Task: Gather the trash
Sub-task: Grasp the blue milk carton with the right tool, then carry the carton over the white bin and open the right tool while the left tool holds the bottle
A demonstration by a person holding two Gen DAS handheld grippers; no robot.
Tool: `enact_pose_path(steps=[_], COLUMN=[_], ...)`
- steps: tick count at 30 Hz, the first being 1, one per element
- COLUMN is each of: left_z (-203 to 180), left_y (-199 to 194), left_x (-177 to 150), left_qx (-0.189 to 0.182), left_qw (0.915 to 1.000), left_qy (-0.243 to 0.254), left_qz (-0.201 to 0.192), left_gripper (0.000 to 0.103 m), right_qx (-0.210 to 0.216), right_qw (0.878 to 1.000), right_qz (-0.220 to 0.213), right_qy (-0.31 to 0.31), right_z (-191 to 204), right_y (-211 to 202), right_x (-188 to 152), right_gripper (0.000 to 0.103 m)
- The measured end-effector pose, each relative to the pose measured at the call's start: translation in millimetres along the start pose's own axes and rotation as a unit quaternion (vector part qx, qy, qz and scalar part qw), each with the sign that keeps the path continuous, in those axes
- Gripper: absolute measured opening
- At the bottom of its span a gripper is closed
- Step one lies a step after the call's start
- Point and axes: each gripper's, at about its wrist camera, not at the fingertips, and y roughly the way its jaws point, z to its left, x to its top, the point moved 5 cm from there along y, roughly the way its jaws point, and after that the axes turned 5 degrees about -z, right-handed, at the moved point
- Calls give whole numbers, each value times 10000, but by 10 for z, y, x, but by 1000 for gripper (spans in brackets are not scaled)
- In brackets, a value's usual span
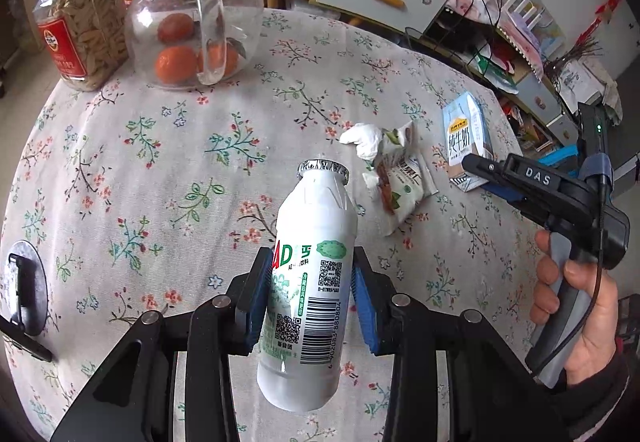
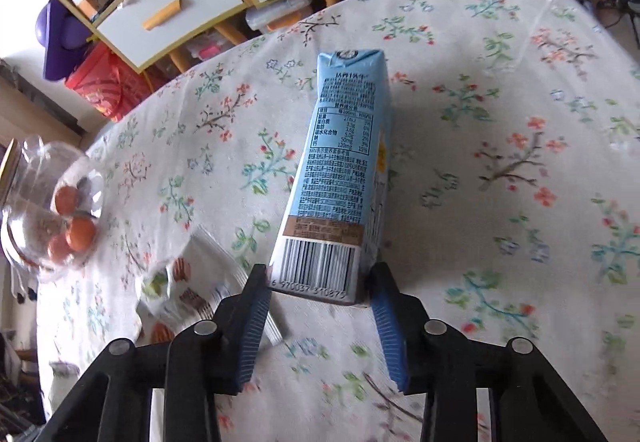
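Closest to us, the left claw (image 1: 310,294) is clamped on the white drink bottle (image 1: 316,226), its pads on the label band. The bottle hangs clear of the tabletop (image 1: 160,162), foil cap tilted away from us, on the near left of the milk carton (image 2: 344,146).

The right claw (image 2: 320,274) has the carton's barcode end between its pad tips, which look to be touching both narrow sides. We judge the grip shallow: only the tips hold, low on the carton. Before lifting we would want the pads further along the sides and square to them, then raise slowly so the carton does not pivot out.

Just left of the carton lie a snack wrapper (image 1: 400,178), torn open, and a crumpled tissue (image 1: 364,140) touching it. Both are still to be gathered, and the wrapper's edge sits close to the right claw's left pad, so we should keep clear of it.

Far to the carton's left, at the tabletop's back edge, stands a glass jar (image 1: 192,18) with a wooden lid, holding oranges (image 1: 176,64). Beside it stands a clear plastic jar (image 1: 84,30) full of pale dried strips.
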Motion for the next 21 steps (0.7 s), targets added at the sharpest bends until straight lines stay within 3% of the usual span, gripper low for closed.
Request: enact_pose_path(steps=[10,21], left_z=[-266,-643], left_y=[6,117], left_x=[-3,21], left_qx=[-99,-319], left_qw=[9998,9993], left_qy=[149,173], left_qz=[-52,7], left_gripper=[40,40], right_qx=[-234,-411], right_qw=[9992,9989], right_qz=[45,-116], right_qy=[-318,-218], right_z=[-187,-633], right_y=[-451,-872], right_x=[-96,-15], right_gripper=[41,40])
